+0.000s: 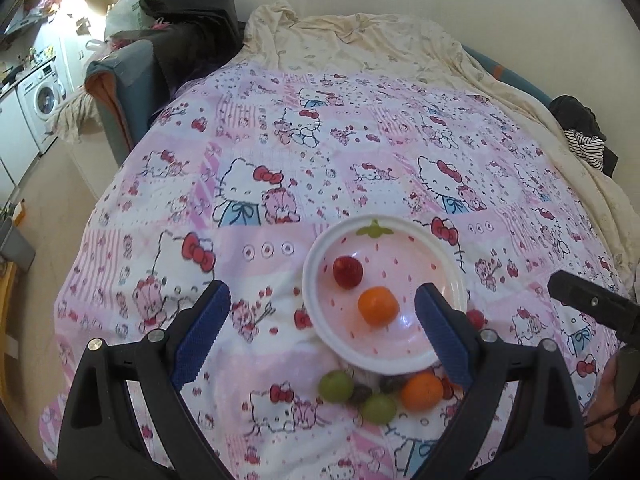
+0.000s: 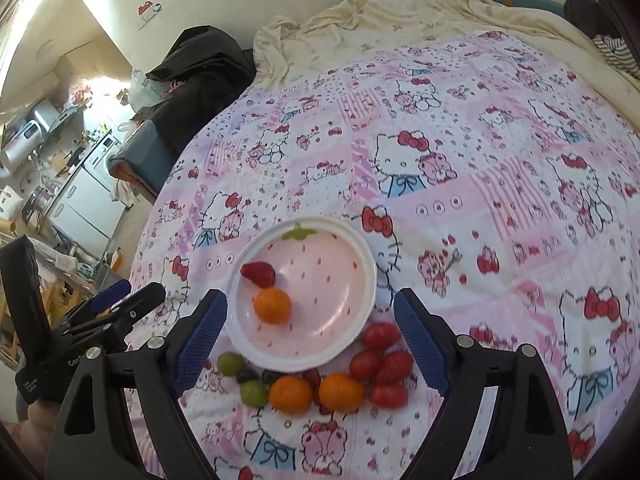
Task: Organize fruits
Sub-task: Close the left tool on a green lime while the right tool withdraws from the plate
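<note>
Both my grippers hover above the bed with jaws spread wide and nothing between them: the left gripper sits over the plate's near side, the right gripper a little further right over the loose fruit.

Reading the right wrist view from the left, a green grape lies just off the plate's near-left rim, then two dark grapes touching it, a second green grape, two oranges side by side, and a cluster of cherry tomatoes with a strawberry at the right.

The plate, white-rimmed with pink strawberry print, already holds a strawberry and an orange toward its left side. So I judge the job is partly done.

For the next pick I would drop straight onto one outer piece, likely the nearer orange, closing across its widest part. The quilt is soft, so pressing down could roll neighbours away. The dark fruit is small and shadowed; I think grapes, but I cannot be sure.
</note>
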